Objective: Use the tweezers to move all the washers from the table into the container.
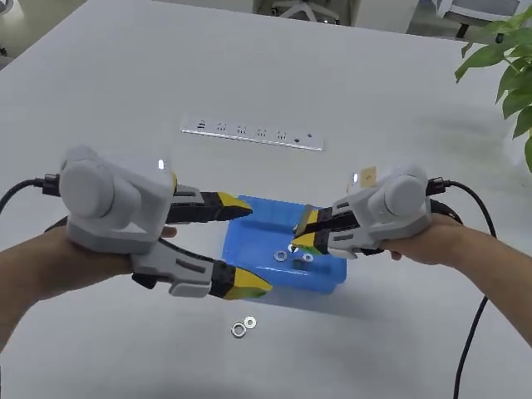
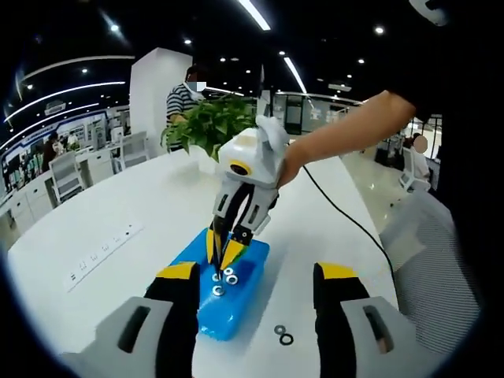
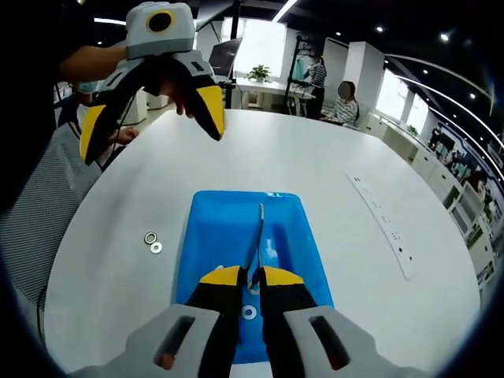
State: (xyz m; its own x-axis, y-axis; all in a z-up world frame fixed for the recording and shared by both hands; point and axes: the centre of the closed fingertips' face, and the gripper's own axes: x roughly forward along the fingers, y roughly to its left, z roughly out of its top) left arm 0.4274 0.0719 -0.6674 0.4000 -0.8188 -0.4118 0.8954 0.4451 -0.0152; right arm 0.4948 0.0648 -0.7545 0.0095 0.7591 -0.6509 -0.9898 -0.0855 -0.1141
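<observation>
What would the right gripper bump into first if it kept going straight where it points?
Most likely the floor of the blue container, beside the washers in it. The tweezers pinched in the right gripper would touch first, though depth is hard to judge.

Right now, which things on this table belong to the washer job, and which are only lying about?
Job: tweezers in the right gripper; blue container; washers inside it; two washers on the table.
Lying about: power strip; plant.
</observation>
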